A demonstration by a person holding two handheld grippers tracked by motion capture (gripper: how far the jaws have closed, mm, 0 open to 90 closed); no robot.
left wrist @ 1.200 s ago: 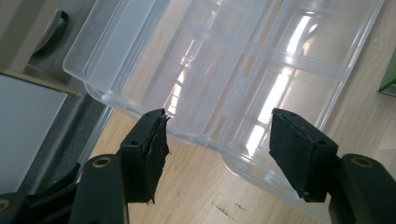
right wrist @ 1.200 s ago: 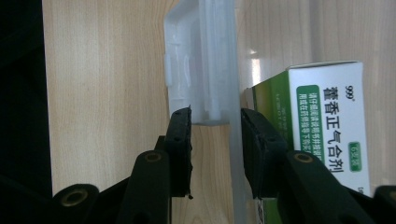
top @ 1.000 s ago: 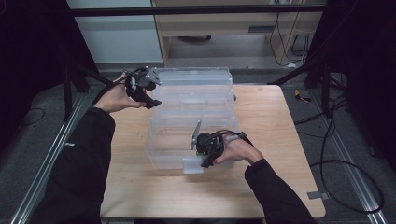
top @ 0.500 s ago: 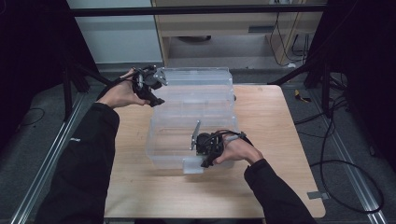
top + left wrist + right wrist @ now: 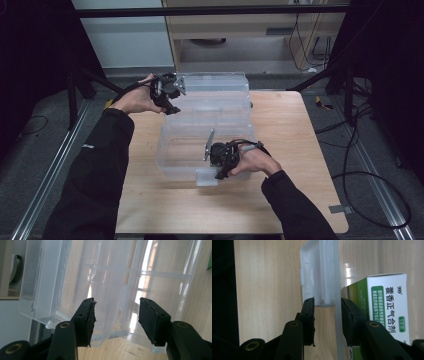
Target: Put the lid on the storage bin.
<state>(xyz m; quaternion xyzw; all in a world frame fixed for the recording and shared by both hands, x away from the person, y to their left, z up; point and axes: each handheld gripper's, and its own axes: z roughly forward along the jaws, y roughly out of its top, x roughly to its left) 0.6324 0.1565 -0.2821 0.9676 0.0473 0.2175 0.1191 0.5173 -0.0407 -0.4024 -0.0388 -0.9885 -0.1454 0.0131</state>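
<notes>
I see the right hand-held gripper (image 5: 327, 315) clamped on the clear box (image 5: 210, 125) front latch; the left hand-held gripper (image 5: 116, 315) has just been closing, unclamped, around its far corner.

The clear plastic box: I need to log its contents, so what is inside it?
Inside the clear plastic box, the right gripper view shows a green-and-white carton with printed characters, behind the near wall. The gripper's jaws hide its lower part; anything else is unclear.

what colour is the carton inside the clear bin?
The carton is white with green panels and dark printed characters, showing best in the right gripper view.
</notes>
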